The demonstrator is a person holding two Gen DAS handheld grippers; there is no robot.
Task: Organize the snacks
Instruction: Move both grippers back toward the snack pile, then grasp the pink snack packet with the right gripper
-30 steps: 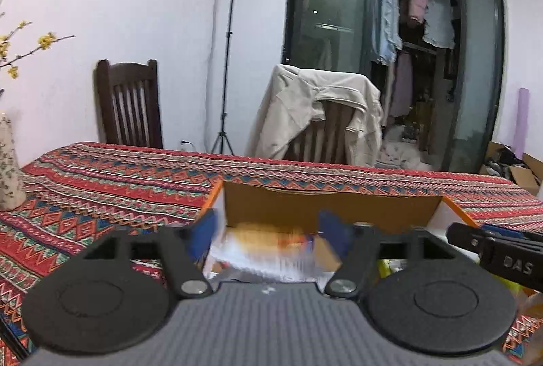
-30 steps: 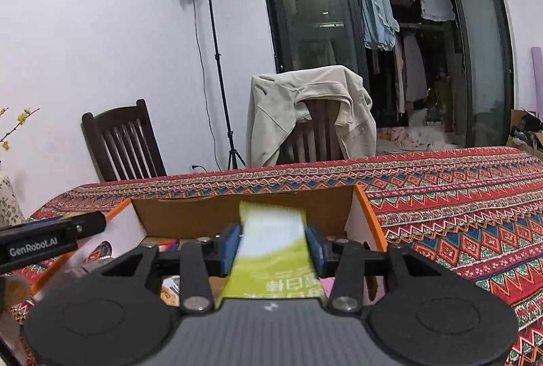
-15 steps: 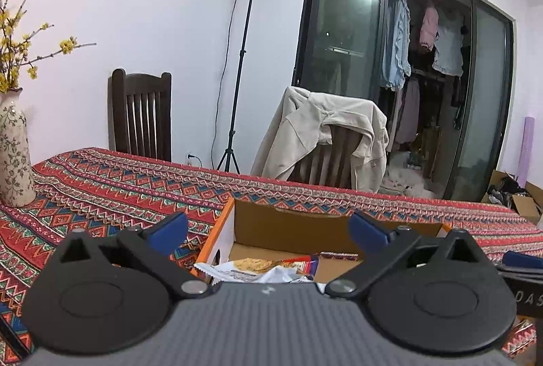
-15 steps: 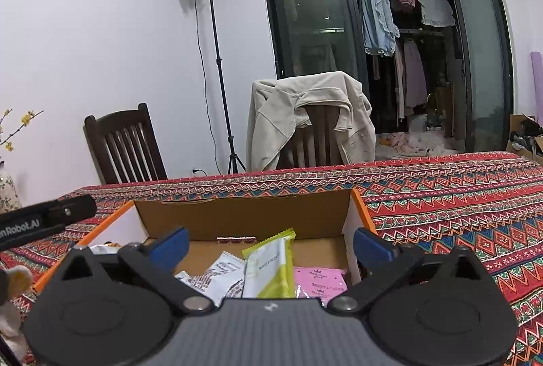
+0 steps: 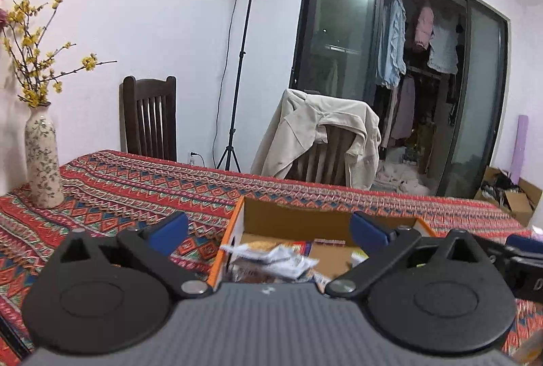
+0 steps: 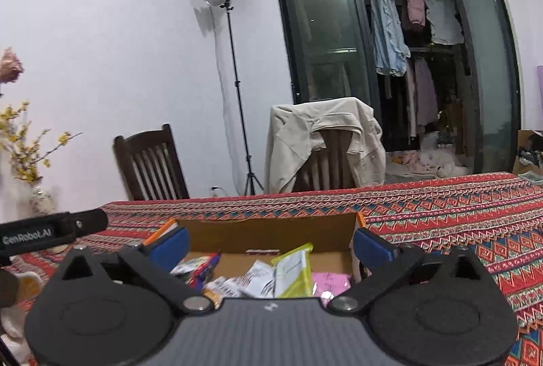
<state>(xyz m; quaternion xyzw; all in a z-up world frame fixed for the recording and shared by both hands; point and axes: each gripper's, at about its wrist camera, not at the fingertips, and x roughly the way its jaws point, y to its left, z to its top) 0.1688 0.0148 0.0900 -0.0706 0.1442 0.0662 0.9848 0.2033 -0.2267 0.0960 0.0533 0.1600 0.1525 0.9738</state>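
Note:
An open cardboard box (image 5: 292, 217) with orange edges sits on the patterned tablecloth; it also shows in the right wrist view (image 6: 268, 233). Inside lie several snack packets: a crumpled white and brown packet (image 5: 271, 259), a yellow-green packet (image 6: 294, 269), a white packet (image 6: 257, 277), a pink packet (image 6: 329, 285) and a blue-red one (image 6: 203, 266). My left gripper (image 5: 268, 232) is open and empty above the box's near left part. My right gripper (image 6: 269, 245) is open and empty above the box's near side.
A flowered vase (image 5: 43, 159) with yellow branches stands at the table's left. Two chairs (image 5: 149, 118), one draped with a beige jacket (image 5: 319, 135), stand behind the table. A light stand (image 5: 237, 67) is by the wall. The other gripper's body (image 6: 51, 232) is at left.
Both grippers opened and let go of their packets, which dropped into the box: the yellow-green one from the right, the white one from the left. Both grippers then rose and pulled back.

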